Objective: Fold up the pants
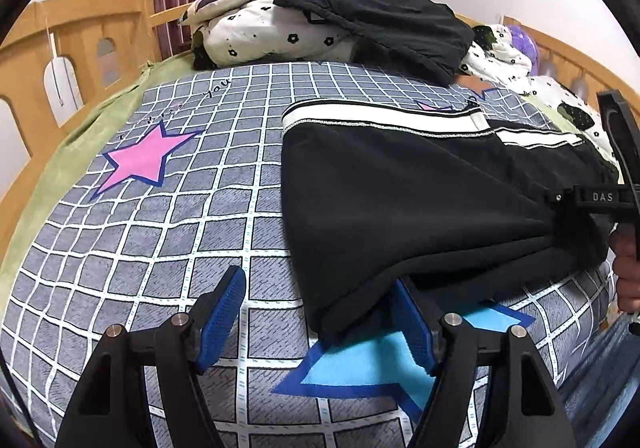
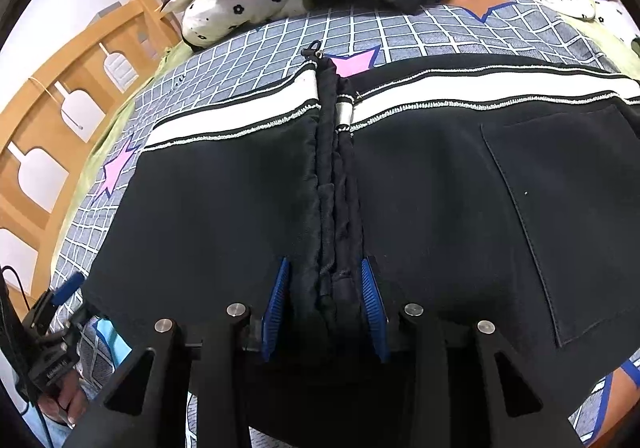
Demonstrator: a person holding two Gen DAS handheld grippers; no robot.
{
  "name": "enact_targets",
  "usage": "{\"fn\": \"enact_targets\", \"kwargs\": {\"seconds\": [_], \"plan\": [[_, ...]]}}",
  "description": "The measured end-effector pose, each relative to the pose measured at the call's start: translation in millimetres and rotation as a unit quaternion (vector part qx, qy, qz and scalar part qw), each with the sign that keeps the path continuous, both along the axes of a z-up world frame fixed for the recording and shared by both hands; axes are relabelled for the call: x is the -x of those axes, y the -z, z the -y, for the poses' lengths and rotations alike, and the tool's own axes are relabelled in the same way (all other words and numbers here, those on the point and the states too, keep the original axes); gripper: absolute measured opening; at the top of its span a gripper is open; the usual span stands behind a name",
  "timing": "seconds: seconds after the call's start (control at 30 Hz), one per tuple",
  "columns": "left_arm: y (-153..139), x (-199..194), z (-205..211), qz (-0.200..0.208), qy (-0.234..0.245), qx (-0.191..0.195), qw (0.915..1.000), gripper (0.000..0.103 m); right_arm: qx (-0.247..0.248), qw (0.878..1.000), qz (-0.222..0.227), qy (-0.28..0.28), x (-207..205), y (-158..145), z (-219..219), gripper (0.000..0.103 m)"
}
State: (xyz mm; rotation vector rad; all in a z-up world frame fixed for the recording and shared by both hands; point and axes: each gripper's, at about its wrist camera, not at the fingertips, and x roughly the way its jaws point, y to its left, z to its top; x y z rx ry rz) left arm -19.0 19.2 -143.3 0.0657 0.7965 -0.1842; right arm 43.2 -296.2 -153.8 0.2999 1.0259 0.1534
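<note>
Black pants (image 1: pixel 400 200) with a white side stripe (image 1: pixel 360 114) lie on the bed. In the right wrist view the pants (image 2: pixel 224 208) fill the middle, with the stripe (image 2: pixel 480 88) along the far edge. My left gripper (image 1: pixel 320 312) is open at the pants' near corner; the right finger (image 1: pixel 412 320) lies under the fabric edge and the left finger (image 1: pixel 222 308) rests on the bare sheet. My right gripper (image 2: pixel 325 300) is shut on a bunched fold of the pants (image 2: pixel 334 208). It also shows at the right edge of the left wrist view (image 1: pixel 600 196).
The bed has a grey checked sheet (image 1: pixel 180 208) with pink and blue stars. A pile of floral bedding (image 1: pixel 272 32) with dark clothing (image 1: pixel 380 16) on top sits at the far end. A wooden rail (image 1: pixel 52 60) runs along the left.
</note>
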Motion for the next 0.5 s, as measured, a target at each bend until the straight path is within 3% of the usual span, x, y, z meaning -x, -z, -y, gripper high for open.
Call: {"fn": "enact_targets", "kwargs": {"seconds": [0.1,0.23,0.33,0.43,0.5], "plan": [[24,-15,0,-0.053,-0.026,-0.023,0.998,0.073,-0.002,1.0,-0.001,-0.002,0,0,1,0.037],[13,-21,-10,-0.053,-0.043,0.041,0.9968,0.072,-0.002,1.0,-0.004,-0.003,0,0,2,0.038],[25,-31,-11,-0.074,-0.052,0.013,0.9958,0.075,-0.007,1.0,-0.005,-0.012,-3,6,0,0.047],[25,-28,-13,-0.067,-0.059,0.025,0.9956,0.075,0.006,1.0,0.009,-0.014,-11,16,-8,0.048],[24,-26,-11,-0.064,-0.053,0.014,0.9965,0.075,0.034,0.999,0.014,-0.029,-14,13,-17,0.03]]}}
